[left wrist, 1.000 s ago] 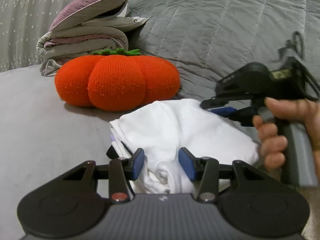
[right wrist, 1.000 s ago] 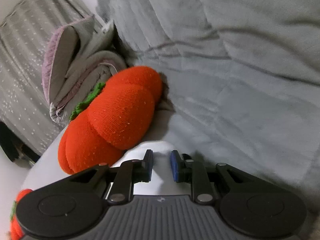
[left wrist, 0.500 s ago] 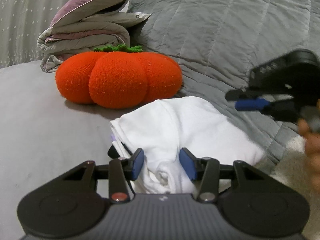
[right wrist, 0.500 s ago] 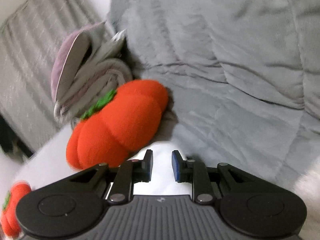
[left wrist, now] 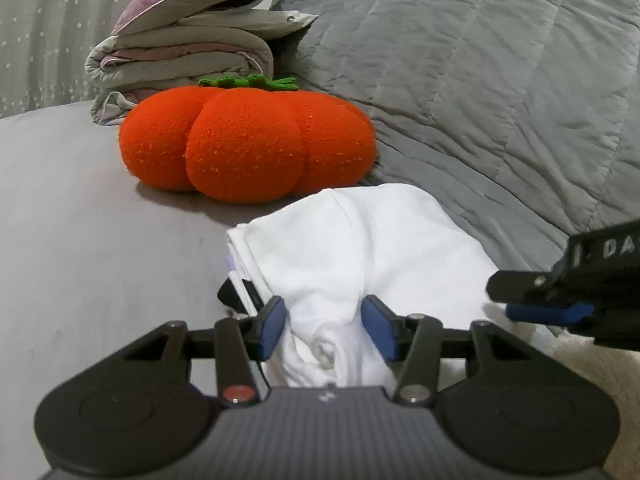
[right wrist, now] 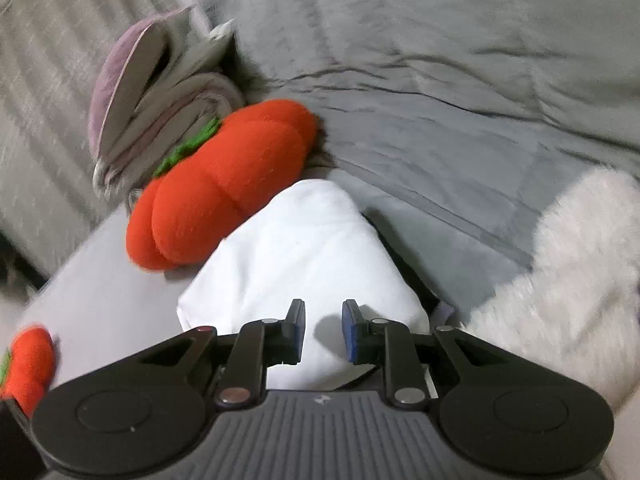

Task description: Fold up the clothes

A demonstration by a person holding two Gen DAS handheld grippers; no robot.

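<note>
The white shirt (left wrist: 360,248) lies folded in a soft bundle on the grey bed (left wrist: 88,240), just in front of the orange pumpkin cushion (left wrist: 248,140) and right against the grey quilt (left wrist: 480,80). The left gripper (left wrist: 324,328) sits low at the near edge of the shirt, jaws parted with a bunched roll of white cloth between the blue pads; whether they press on it, I cannot tell. The right gripper (right wrist: 323,330) hovers over the near end of the shirt, jaws at a narrow gap, nothing between them. A stack of folded bedding (left wrist: 188,48) rests behind the cushion. A fluffy white blanket (right wrist: 568,272) lies to the right, and a second small orange cushion (right wrist: 26,364) peeks in at the far left of the right view.
</note>
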